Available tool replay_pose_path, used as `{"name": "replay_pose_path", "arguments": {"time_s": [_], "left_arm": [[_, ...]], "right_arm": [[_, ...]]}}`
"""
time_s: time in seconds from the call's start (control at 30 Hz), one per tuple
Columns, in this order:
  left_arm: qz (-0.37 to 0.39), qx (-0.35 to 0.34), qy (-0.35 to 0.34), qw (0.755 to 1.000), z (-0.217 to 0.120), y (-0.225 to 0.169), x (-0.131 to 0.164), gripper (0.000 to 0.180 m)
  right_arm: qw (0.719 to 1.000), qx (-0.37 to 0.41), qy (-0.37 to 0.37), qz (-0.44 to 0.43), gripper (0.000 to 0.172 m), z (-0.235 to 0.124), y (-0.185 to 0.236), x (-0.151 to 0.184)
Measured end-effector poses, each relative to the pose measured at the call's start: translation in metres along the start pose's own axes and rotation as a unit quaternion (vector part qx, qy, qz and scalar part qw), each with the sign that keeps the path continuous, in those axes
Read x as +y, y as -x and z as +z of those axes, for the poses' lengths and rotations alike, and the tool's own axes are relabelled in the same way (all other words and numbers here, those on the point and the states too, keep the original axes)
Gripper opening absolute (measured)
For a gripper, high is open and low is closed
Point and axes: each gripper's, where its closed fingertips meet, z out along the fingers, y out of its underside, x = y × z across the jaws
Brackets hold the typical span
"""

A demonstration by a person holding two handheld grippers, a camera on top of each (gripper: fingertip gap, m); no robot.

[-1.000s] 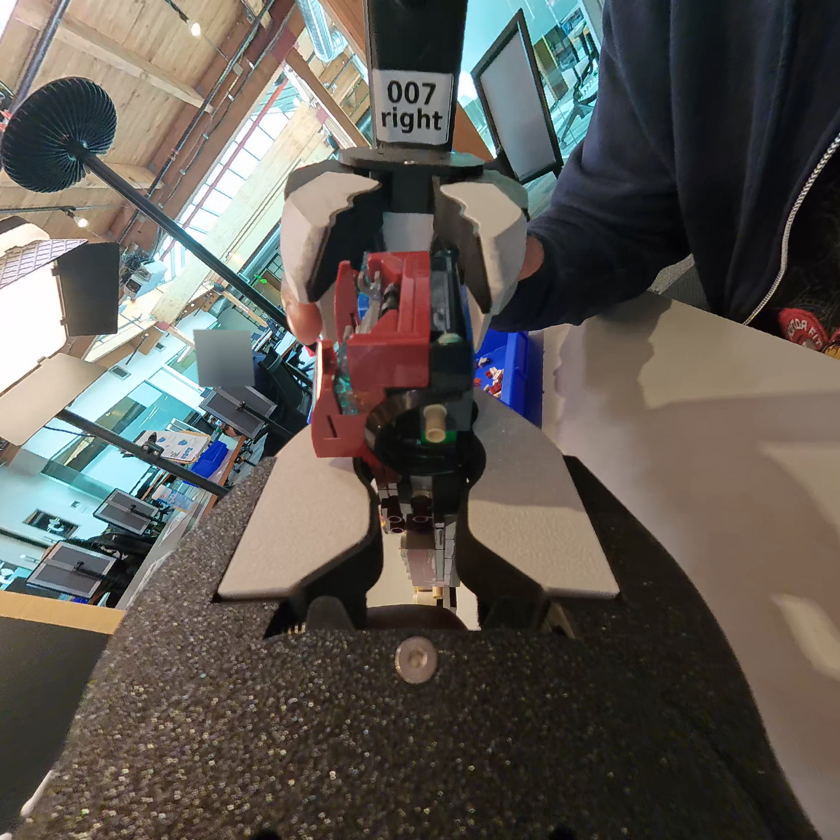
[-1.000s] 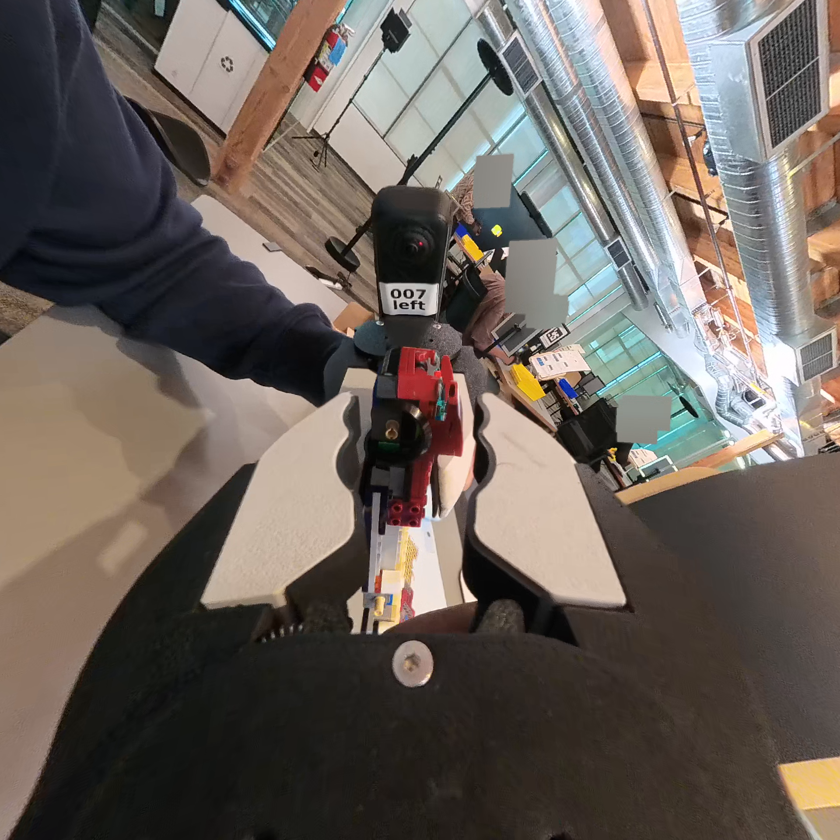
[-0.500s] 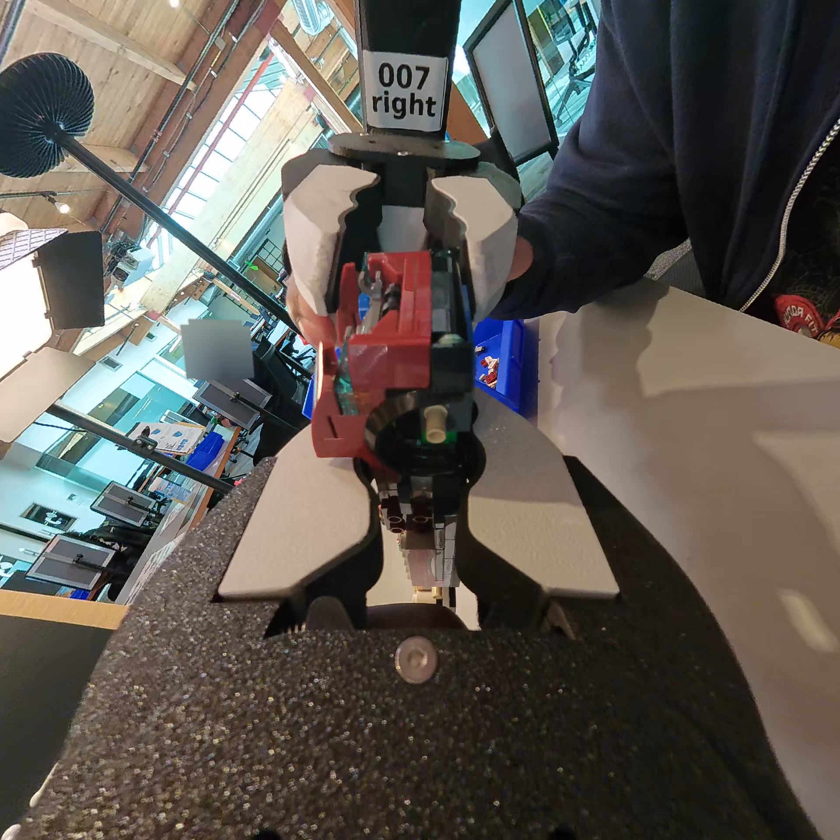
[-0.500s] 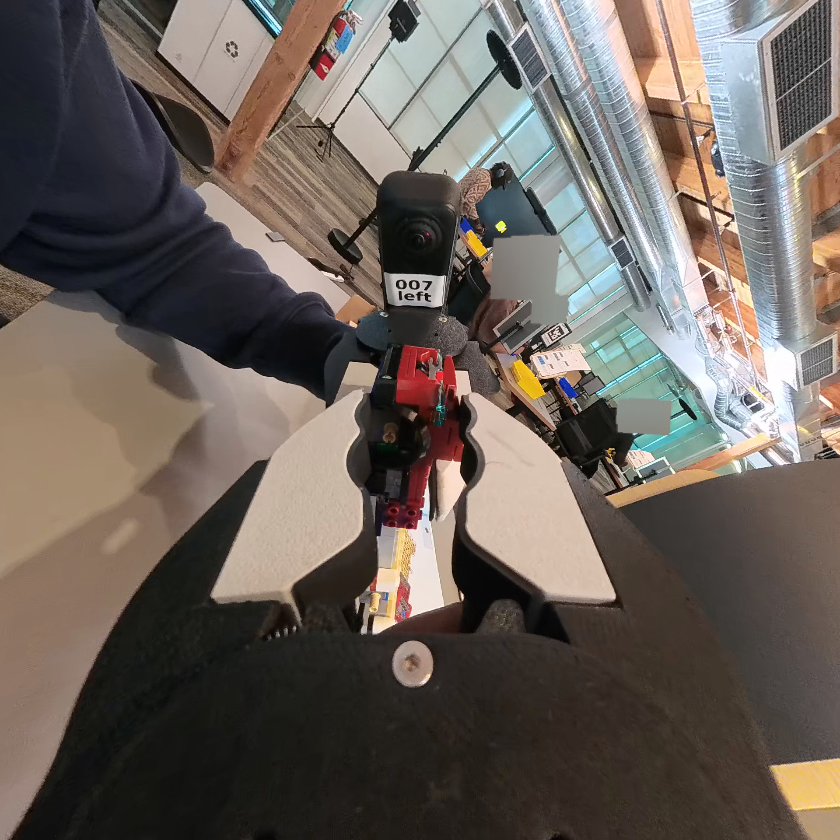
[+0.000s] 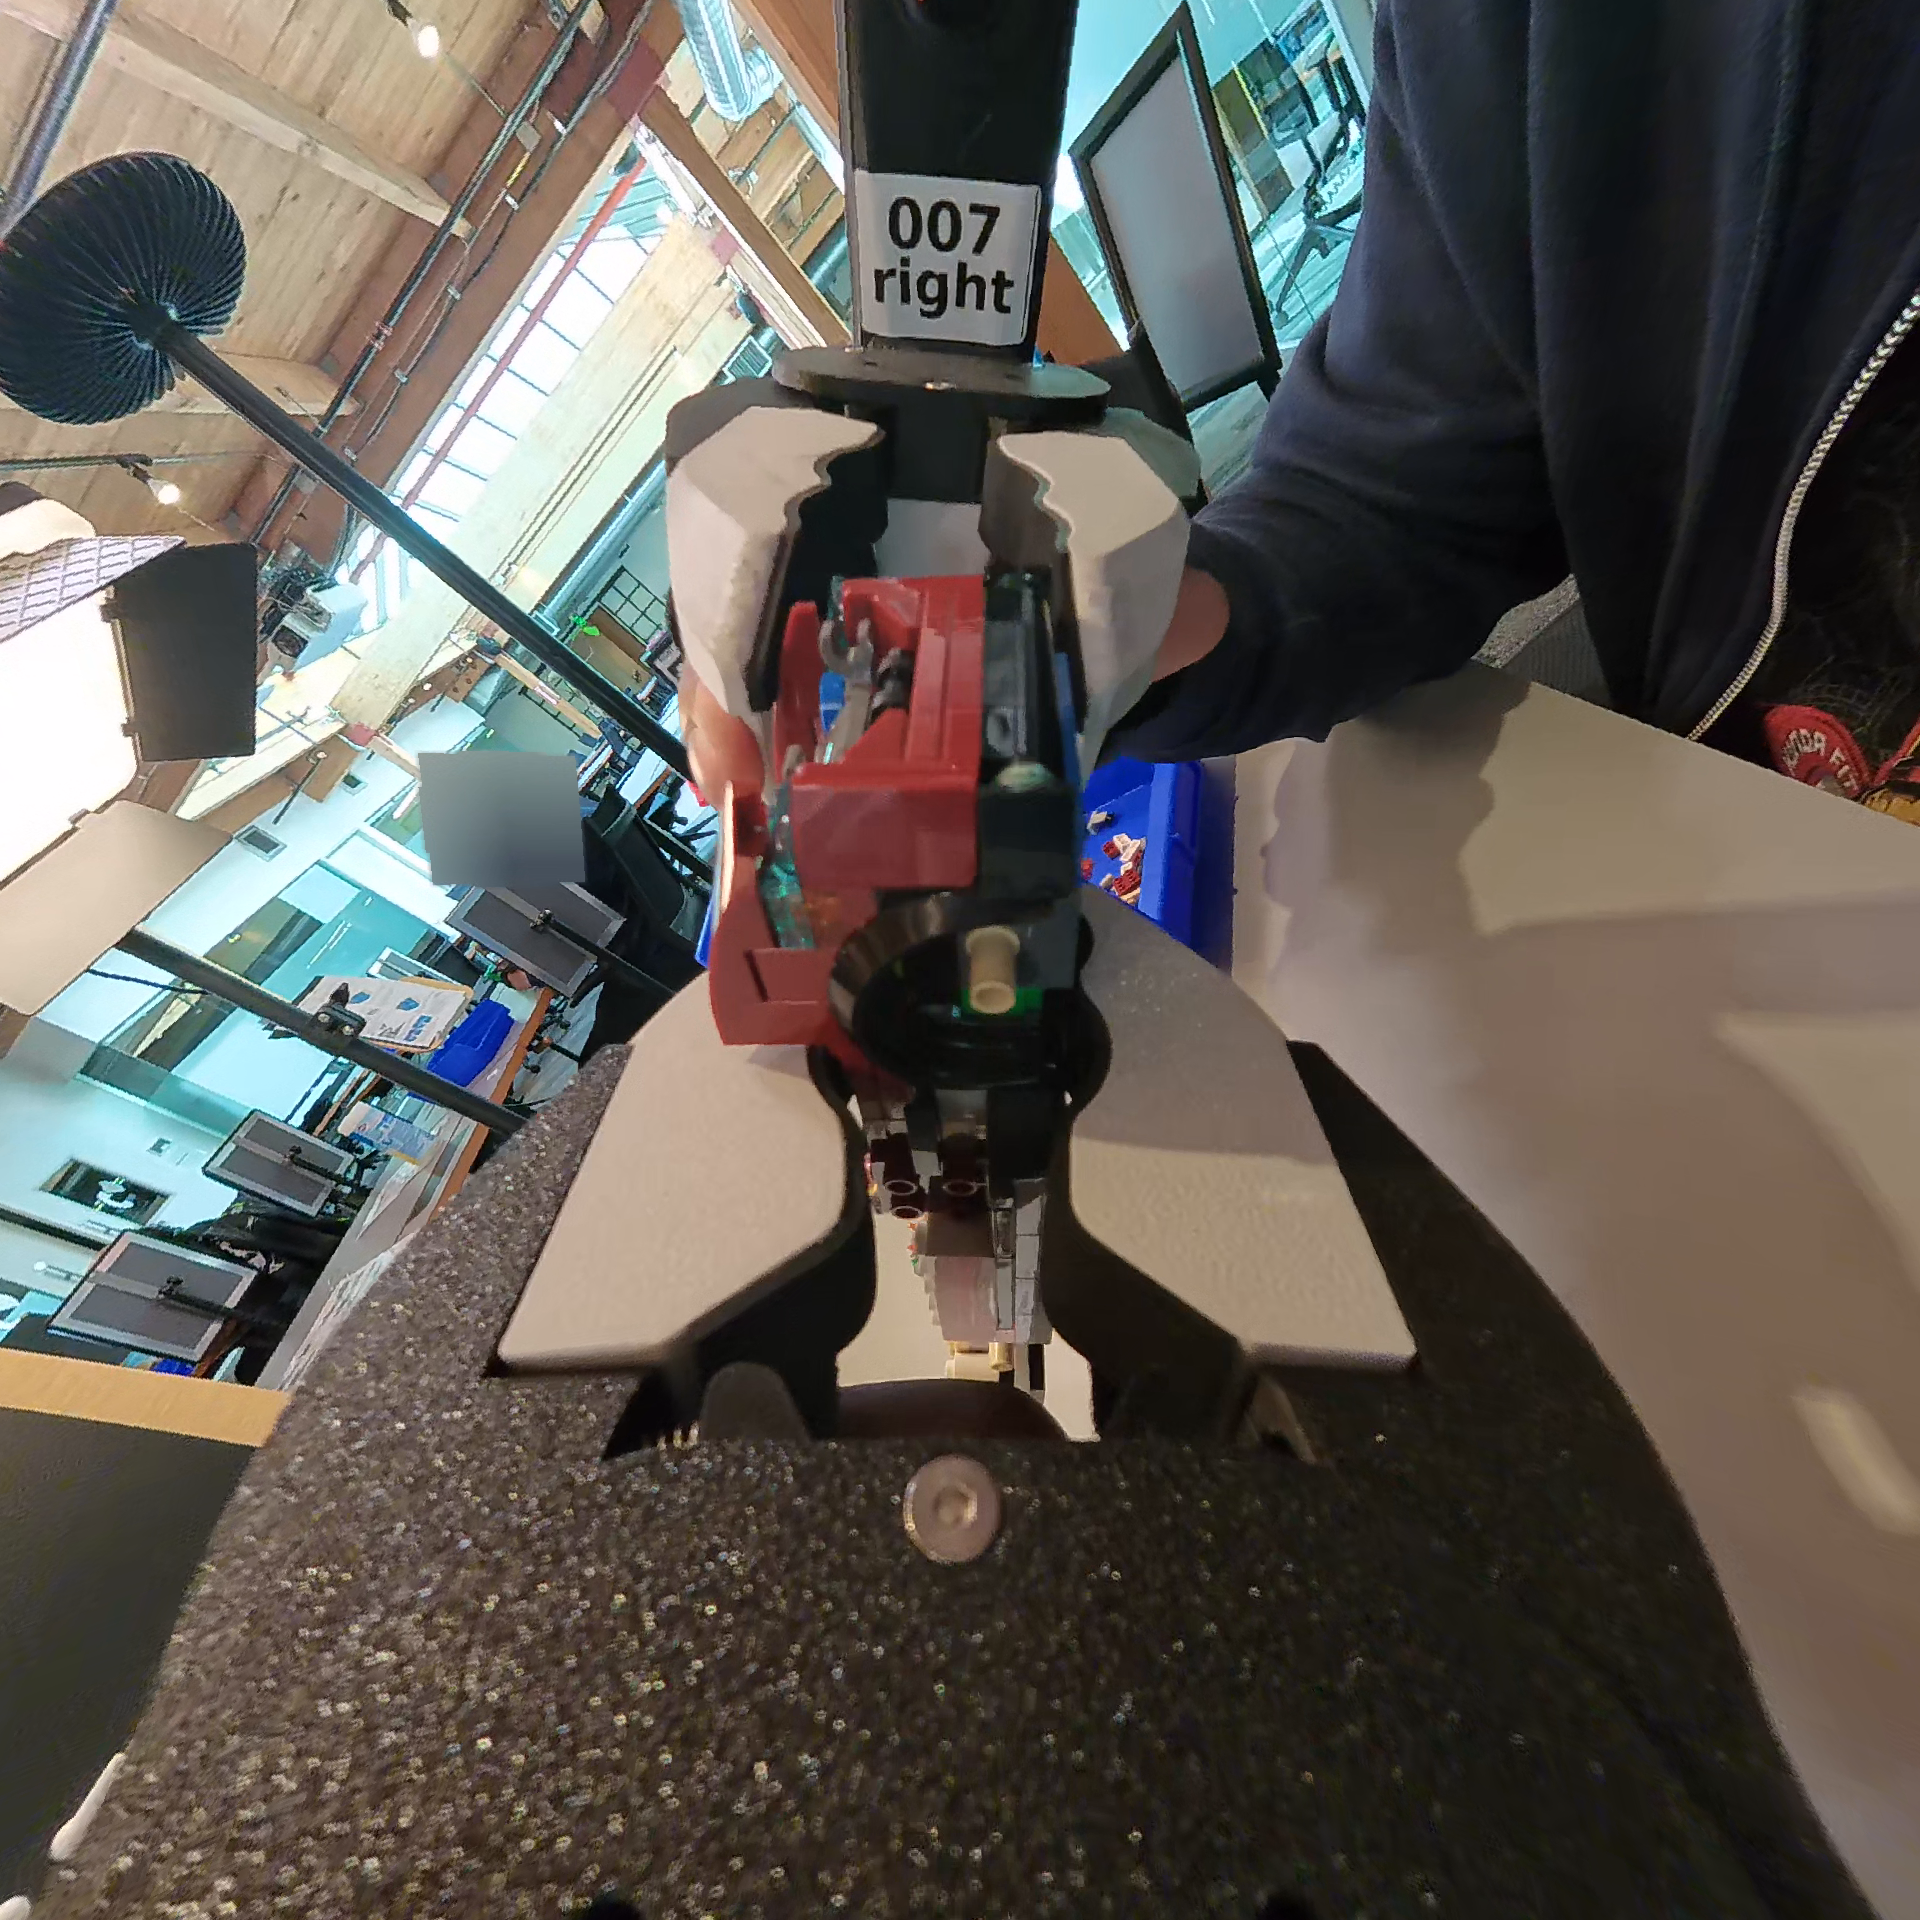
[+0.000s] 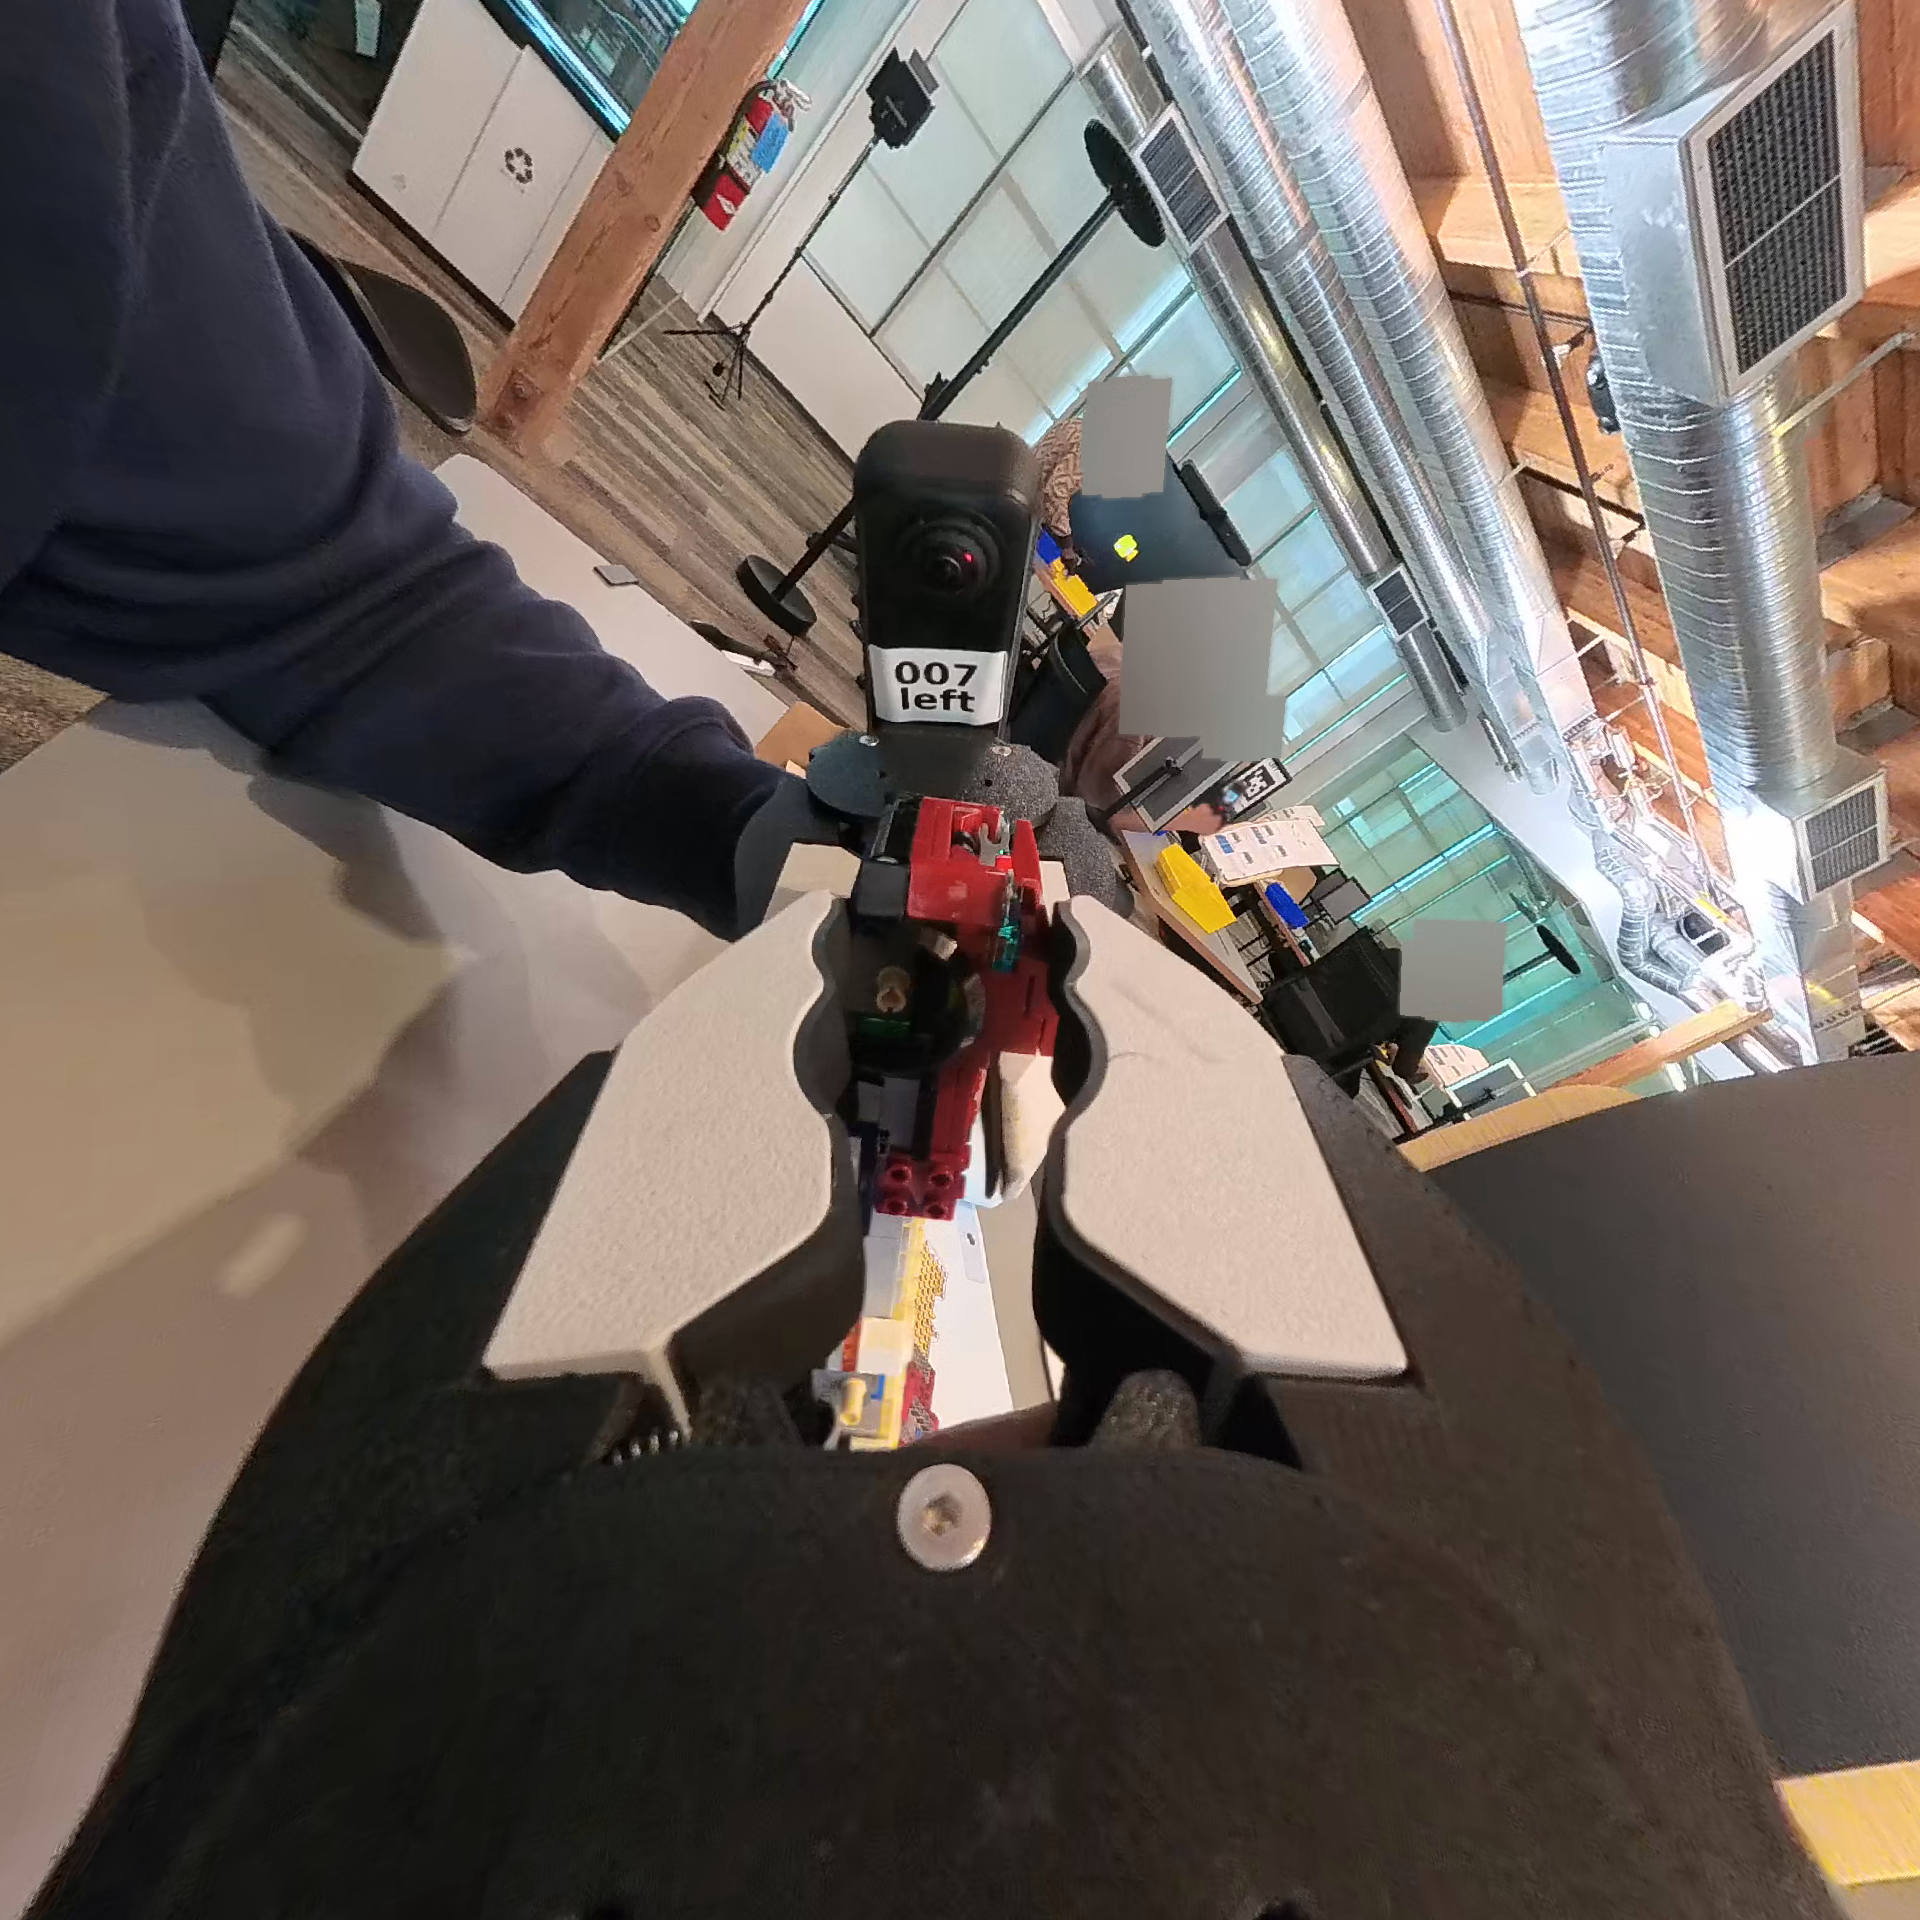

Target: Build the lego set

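A brick model (image 5: 914,831), mostly red and black, is held up in the air between the two grippers, above the white table (image 5: 1558,935); a black wheel (image 5: 935,997) with a cream pin (image 5: 987,966) on a green piece sits on its black side, a clear teal piece along its red side, and a tail of dark red, grey and white bricks runs back from the model toward the left gripper's body; in the right wrist view the same model (image 6: 956,935) trails yellow and white bricks toward that camera.

The left gripper (image 5: 951,1039) is partly closed, its grey fingers (image 5: 1174,1049) pressed on both sides of the model at the wheel end; the right gripper (image 6: 940,987) faces it and is likewise partly closed, its wavy-edged pads (image 6: 1101,997) clamped on the model's flanks; seen from the left wrist view it grips the model's far end (image 5: 925,582); so both tongs have hold of the one model.

A hand in a dark blue sleeve (image 5: 1455,468) is behind the model on the right gripper; beyond the model on the table lies a blue bin (image 5: 1174,831) with small red and white bricks in it; farther behind the model are light stands, monitors, timber beams and silver ducts (image 6: 1351,260).
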Motion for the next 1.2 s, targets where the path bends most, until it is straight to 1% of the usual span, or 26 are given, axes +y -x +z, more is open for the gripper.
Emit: {"name": "replay_pose_path", "arguments": {"time_s": [0.13, 0.17, 0.23, 0.33, 0.43, 0.87, 1.2], "left_arm": [[0.003, -0.012, -0.008, 1.000, -0.0023, 0.0035, -0.0018, 0.035], [0.000, -0.012, -0.016, 1.000, -0.0037, 0.0042, -0.0044, 0.035], [-0.006, -0.011, -0.028, 1.000, -0.0060, 0.0051, -0.0089, 0.035], [-0.002, -0.009, -0.021, 1.000, -0.0065, 0.0046, -0.0075, 0.035], [-0.006, -0.008, -0.021, 1.000, -0.0060, 0.0041, -0.0067, 0.035], [-0.006, -0.005, -0.010, 1.000, -0.0029, 0.0021, -0.0045, 0.035], [-0.002, -0.001, 0.001, 1.000, -0.0005, -0.0001, -0.0020, 0.035]], "right_arm": [[1.000, 0.012, 0.006, 0.001, 0.039, -0.0003, -0.0028, 0.0026], [1.000, 0.013, 0.016, -0.002, 0.045, -0.0002, -0.0034, 0.0055], [1.000, 0.017, 0.022, -0.006, 0.048, -0.0006, -0.0050, 0.0080], [1.000, 0.027, 0.014, -0.008, 0.046, -0.0005, -0.0065, 0.0047], [0.999, 0.027, 0.019, -0.014, 0.040, 0.0002, -0.0052, 0.0051], [0.999, 0.022, 0.023, -0.036, 0.039, -0.0013, -0.0039, 0.0052], [0.999, 0.001, 0.027, -0.027, 0.039, -0.0042, -0.0022, 0.0076]]}}
